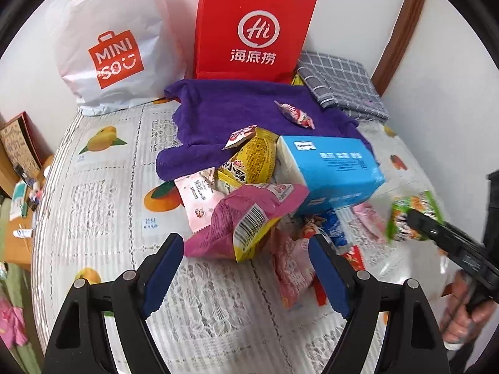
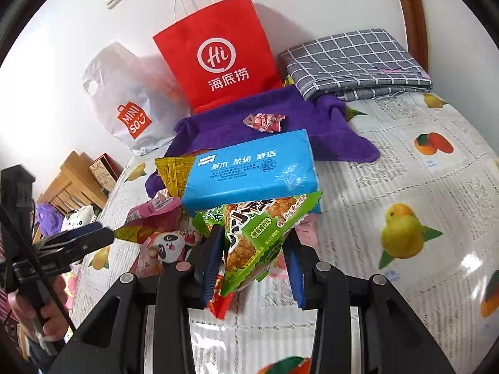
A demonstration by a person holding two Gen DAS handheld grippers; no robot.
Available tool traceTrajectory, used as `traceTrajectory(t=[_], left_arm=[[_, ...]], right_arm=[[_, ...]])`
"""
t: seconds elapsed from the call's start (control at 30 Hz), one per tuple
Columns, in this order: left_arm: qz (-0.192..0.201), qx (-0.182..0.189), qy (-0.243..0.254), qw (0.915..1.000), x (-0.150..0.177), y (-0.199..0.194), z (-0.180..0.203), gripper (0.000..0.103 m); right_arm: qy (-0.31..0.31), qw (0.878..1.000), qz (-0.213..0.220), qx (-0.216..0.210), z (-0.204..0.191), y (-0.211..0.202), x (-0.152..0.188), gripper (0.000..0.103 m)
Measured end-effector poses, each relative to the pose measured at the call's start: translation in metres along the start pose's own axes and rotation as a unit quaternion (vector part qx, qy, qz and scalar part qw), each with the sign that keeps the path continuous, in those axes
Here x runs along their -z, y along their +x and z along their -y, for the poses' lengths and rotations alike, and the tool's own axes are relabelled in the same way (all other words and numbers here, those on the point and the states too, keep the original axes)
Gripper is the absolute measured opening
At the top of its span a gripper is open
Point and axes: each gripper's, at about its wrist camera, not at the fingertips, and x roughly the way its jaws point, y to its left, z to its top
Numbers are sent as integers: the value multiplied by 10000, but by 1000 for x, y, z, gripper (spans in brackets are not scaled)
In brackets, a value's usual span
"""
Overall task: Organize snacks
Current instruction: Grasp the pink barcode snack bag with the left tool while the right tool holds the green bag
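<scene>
fruit-print tablecloth (image 1: 103, 193) covers the table, with a white bag (image 1: 109, 46) and a red paper bag (image 1: 249, 28) at the wall. from the left: your left gripper (image 1: 246, 277) hangs wide apart, empty, above the pink snack pouch (image 1: 243, 224) in the pile beside the blue tissue pack (image 2: 249, 168). lower it squarely over the pouch. your right gripper (image 2: 252, 265) is clamped on the green snack packet (image 2: 259, 233); hold it level.

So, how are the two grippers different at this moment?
The right gripper is shut on a green snack packet, while the left gripper stands open and holds nothing. The right gripper has the packet between its pads, whereas the left gripper only hovers at a pink snack bag. Both have blue pads and point down at the snack pile.
</scene>
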Motion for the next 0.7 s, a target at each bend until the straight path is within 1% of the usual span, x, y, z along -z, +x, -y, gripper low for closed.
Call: traceTrajectory(t=[0.27, 0.37, 0.43, 0.47, 0.5, 0.53, 0.6, 0.7], left_arm=[[-205, -234, 12, 9995, -14, 39, 3, 80], [-293, -251, 38, 9992, -18, 52, 4, 79], [-342, -215, 6, 9992, -21, 60, 4, 72], [-365, -161, -38, 9992, -21, 63, 3, 60], [-367, -105, -89, 9992, -22, 64, 2, 57], [-341, -69, -149, 9993, -22, 64, 1, 56], [-334, -8, -157, 9993, -21, 62, 1, 51], [-263, 75, -265, 9993, -21, 52, -2, 49]], right_arm=[[-106, 9999, 21, 107, 16, -15, 11, 38], [-135, 9997, 50, 181, 19, -18, 13, 38], [-132, 9997, 36, 205, 22, -18, 14, 38], [-129, 9997, 32, 211, 23, -17, 14, 38], [-130, 9997, 30, 215, 24, -17, 14, 38], [-139, 9996, 31, 229, 25, -17, 14, 38], [-145, 9995, 50, 272, 25, -18, 14, 38], [-103, 9996, 80, 241, 27, -21, 13, 38]])
